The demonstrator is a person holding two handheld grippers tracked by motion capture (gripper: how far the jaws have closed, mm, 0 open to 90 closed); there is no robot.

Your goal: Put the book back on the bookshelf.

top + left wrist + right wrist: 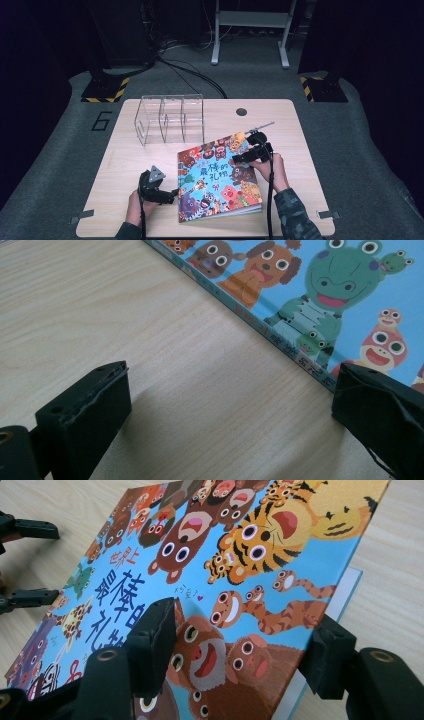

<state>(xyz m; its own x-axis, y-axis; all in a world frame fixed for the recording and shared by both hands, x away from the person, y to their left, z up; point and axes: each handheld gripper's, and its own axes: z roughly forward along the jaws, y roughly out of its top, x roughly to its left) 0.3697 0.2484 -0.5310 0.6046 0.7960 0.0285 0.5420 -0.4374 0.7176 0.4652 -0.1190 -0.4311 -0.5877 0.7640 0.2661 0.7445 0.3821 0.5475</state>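
Desk (150, 215): light wood, rounded corners, with a dark round grommet hole (241, 111) near its far edge. Broad bare wood lies along the left side, the near edge and the far right corner.

Picture book (218, 176): lies flat and closed on the right half of the desk, rotated so its corners point obliquely. Its blue cover carries cartoon animals and dark printed characters. The spine edge faces the left gripper; the right gripper view shows the cover slightly raised over the white pages at the book's outer edge.

Clear rack (169, 119): a transparent acrylic organiser with upright dividers stands on the far left part of the desk, well apart from the book. All visible compartments hold nothing. Open wood separates its front from the book's far corner.

Right gripper (240, 159): held in the person's right hand (267, 170) over the book's right edge. Jaws are spread wide; in its own view one jaw lies over the cover and the other past the book's outer edge. It grasps nothing.

Left gripper (172, 192): held in the left hand (137, 202) just beside the book's spine edge. Jaws are released and wide apart; in its own view one stands over bare wood, the other at the spine edge. Contact with the book cannot be determined.
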